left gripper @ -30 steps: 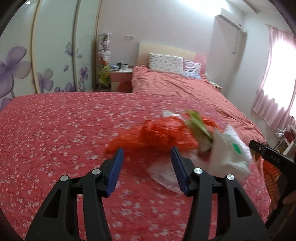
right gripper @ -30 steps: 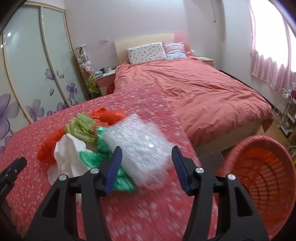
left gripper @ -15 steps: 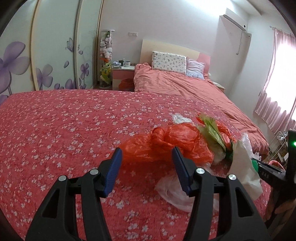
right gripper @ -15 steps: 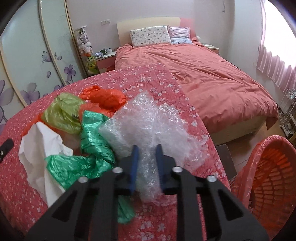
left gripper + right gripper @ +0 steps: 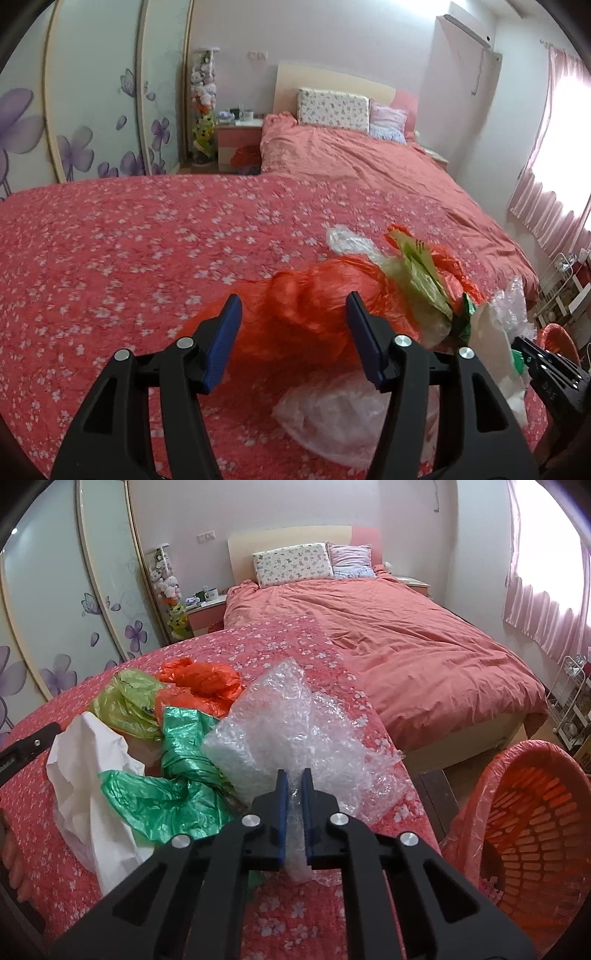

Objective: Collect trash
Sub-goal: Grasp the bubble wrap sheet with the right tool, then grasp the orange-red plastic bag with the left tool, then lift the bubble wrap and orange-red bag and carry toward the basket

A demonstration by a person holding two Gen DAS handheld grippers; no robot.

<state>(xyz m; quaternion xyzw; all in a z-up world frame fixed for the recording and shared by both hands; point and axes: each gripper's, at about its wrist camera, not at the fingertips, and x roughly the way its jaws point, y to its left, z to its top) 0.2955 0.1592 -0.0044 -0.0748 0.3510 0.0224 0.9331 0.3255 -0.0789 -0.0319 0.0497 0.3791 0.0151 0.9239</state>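
Note:
A heap of trash lies on the red flowered bedspread (image 5: 110, 236). My right gripper (image 5: 294, 779) is shut on a clear bubble wrap sheet (image 5: 295, 723). Left of it lie a green bag (image 5: 166, 794), a white paper (image 5: 85, 775), a yellow-green bag (image 5: 125, 705) and an orange bag (image 5: 203, 679). My left gripper (image 5: 293, 306) is open, its jaws on either side of the orange bag (image 5: 306, 314) in the left wrist view. A clear plastic bag (image 5: 332, 417) lies under its right finger.
An orange lattice basket (image 5: 524, 830) lined with clear plastic stands on the floor at the right of the bedspread. A second bed (image 5: 406, 646) with pillows lies behind. A wire rack (image 5: 572, 709) stands at the far right.
My right gripper has closed on the bubble wrap, having been open around it a second ago. My left gripper has moved forward until its open jaws flank the orange bag.

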